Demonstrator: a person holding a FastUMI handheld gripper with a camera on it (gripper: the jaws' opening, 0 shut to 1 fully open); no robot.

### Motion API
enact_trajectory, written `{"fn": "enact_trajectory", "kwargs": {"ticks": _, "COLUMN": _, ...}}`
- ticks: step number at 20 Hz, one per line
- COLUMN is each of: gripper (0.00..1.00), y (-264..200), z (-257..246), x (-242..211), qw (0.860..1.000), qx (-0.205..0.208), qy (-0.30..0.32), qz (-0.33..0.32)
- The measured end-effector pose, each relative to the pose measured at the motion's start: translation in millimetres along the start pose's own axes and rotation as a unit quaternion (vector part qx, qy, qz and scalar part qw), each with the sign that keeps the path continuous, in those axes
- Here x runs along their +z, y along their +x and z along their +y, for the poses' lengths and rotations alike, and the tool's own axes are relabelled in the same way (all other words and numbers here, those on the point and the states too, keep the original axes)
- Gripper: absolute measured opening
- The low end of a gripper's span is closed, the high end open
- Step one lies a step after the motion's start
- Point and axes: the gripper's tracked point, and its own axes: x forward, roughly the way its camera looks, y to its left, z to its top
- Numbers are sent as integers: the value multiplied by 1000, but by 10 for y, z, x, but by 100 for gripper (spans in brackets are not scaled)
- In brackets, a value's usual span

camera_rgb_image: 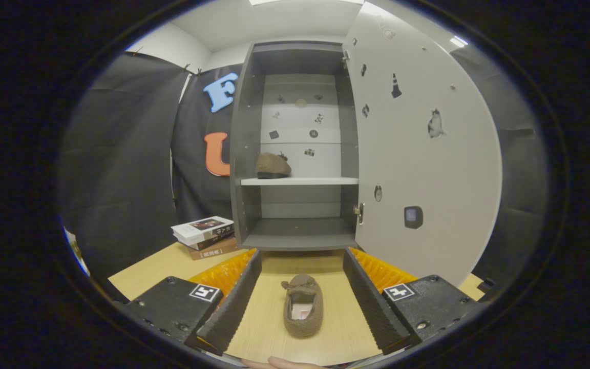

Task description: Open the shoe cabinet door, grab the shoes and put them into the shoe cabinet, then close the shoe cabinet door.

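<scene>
**Second shoe waiting between the spread fingers**

The shoe cabinet stands on the bench with its door swung wide to the right; one brown shoe already sits on the middle shelf, toward its left side; so the opening step looks done and the task is, by my reckoning, partway through the loading.

The other shoe, a soft brown slipper, lies on the bench with its toe toward the cabinet; it rests between the fingers of the gripper, which stand wide apart and touch nothing; neither finger presses on the slipper.

A stack of books sits just left of the cabinet's foot, well clear of the work.

The next move, as I judge it, calls for settling lower around the slipper and closing on its sides; then lifting it through the open front, perhaps onto the shelf beside its mate or the bottom board; the door stays to be shut last.
</scene>
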Motion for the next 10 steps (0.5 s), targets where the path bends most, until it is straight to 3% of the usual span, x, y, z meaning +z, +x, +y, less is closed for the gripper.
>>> {"fn": "enact_trajectory", "kwargs": {"ticks": 5, "gripper": 100, "y": 403, "z": 216, "x": -602, "qw": 999, "qx": -15, "qy": -16, "qz": 31}}
{"fn": "enact_trajectory", "kwargs": {"ticks": 10, "gripper": 100, "y": 726, "z": 293, "x": -1196, "qw": 996, "qx": -13, "qy": 10, "qz": 90}}
